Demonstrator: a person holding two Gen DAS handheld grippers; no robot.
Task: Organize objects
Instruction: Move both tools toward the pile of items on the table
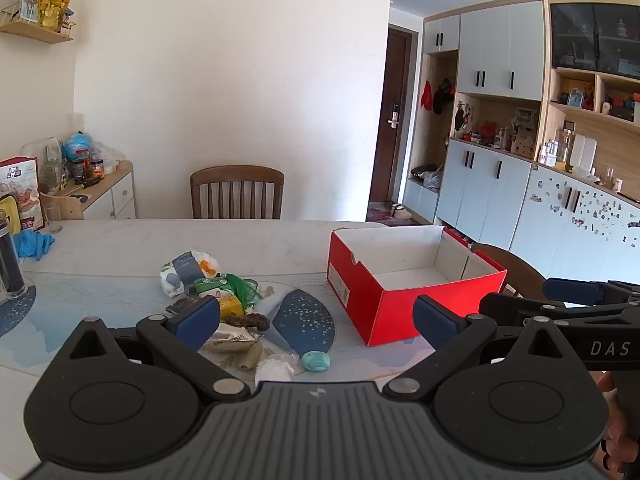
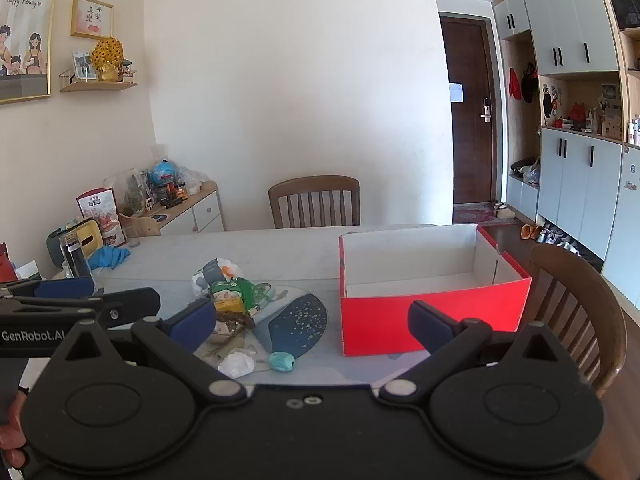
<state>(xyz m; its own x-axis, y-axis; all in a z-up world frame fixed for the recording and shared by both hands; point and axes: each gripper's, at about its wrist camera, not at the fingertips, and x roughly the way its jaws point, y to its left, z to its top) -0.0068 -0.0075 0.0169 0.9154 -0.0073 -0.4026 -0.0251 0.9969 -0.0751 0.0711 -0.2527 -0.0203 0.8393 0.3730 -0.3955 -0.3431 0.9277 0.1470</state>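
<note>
Left wrist view: left gripper (image 1: 316, 320) jaws wide open, nothing btwn, above desk (image 1: 120, 248) near edge. Right gripper (image 2: 312, 324) same: fully spread, empty. Clutter pile (image 1: 216, 300) mid-desk, twd near edge; open red box (image 1: 400, 280) just right of it, empty inside.

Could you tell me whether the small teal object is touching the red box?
Apart. The right wrist view shows bare table between the teal object and the red box.
</note>
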